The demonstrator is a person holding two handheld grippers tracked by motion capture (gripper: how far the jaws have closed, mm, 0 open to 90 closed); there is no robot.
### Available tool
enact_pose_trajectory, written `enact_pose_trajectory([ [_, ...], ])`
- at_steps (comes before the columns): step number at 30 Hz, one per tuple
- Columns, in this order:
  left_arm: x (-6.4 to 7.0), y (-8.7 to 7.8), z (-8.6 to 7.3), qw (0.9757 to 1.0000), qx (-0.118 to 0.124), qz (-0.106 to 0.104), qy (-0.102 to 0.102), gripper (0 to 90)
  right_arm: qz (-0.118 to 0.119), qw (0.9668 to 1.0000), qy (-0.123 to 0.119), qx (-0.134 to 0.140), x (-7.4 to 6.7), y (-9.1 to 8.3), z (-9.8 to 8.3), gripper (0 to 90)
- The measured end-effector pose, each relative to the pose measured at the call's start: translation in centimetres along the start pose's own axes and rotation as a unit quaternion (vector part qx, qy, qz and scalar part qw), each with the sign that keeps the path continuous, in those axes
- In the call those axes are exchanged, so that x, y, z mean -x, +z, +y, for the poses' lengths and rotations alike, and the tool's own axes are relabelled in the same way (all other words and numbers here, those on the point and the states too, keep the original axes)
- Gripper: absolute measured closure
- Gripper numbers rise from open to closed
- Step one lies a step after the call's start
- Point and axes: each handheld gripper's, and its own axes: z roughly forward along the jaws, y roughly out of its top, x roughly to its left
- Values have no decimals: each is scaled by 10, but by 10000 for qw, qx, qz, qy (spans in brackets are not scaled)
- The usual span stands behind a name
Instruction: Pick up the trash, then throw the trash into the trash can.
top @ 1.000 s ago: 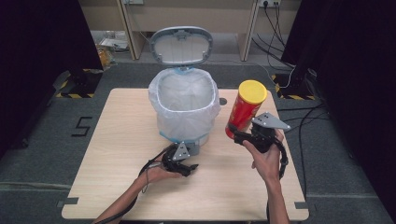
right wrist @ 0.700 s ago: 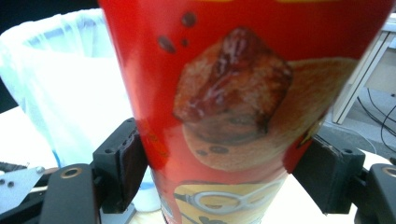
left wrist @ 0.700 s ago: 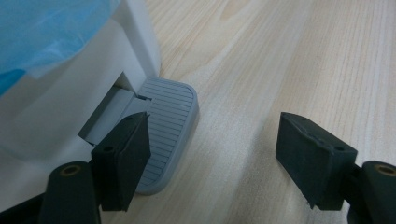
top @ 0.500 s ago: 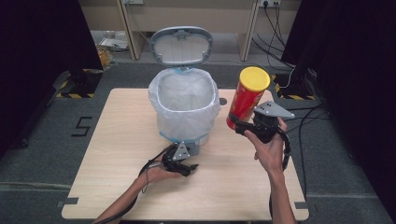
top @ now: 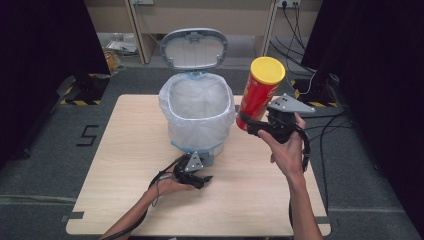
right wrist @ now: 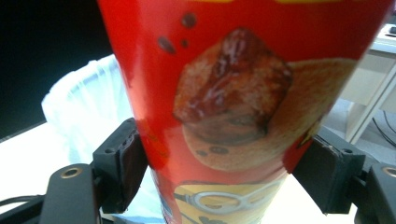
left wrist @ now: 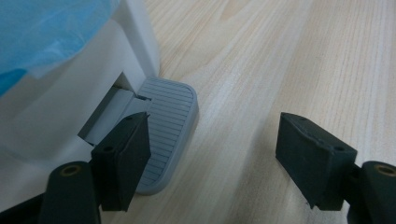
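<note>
High view, hidden: the base and pedal of the bin (top: 198, 116) lie behind the left gripper (top: 196, 176); its jaw gap is too small to judge here.
High view, held thing: one red can (top: 258, 94) with a yellow lid, tilted, lifted clear of the table (top: 125, 165), just right of the bin's rim; its lower end is covered by the right gripper (top: 248, 126).
High view, counts: one bin with a white liner and its lid (top: 193, 47) standing open; one can; two grippers; two forearms entering from the bottom edge.
Left gripper view, cut off: the bin's white wall (left wrist: 56, 112) and blue liner edge (left wrist: 42, 32) run out at the top left.
Left gripper view, fingers: set wide apart with bare table between them; the left finger (left wrist: 122, 158) sits over the grey ribbed pedal (left wrist: 169, 121), though contact cannot be told.
Left gripper view, counts: one pedal, two fingers.
Right gripper view, cut off: the can (right wrist: 238, 107) loses its top and bottom at the frame edges, and its print is blurred.
Right gripper view, fingers: closed on the can, one pad (right wrist: 122, 163) on each side.
Right gripper view, behind: the lined bin (right wrist: 88, 116) shows at the left, partly covered by the can.
</note>
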Motion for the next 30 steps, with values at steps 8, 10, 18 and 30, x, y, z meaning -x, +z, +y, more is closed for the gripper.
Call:
enact_pose_trajectory([
  [8, 0, 0, 0, 10000, 0, 8, 0, 255, 51, 9999, -91, 5, -6, 7, 10, 247],
  [10, 0, 0, 0, 10000, -4, 9, 3, 255, 60, 9999, -85, 8, -7, 9, 11, 247],
  [18, 0, 0, 0, 10000, -3, 10, 1, 255, 133, 9999, -88, 39, -11, 18, 17, 247],
  [30, 0, 0, 0, 10000, -4, 28, 2, 259, 257, 9996, -130, 47, -22, 33, 39, 247],
])
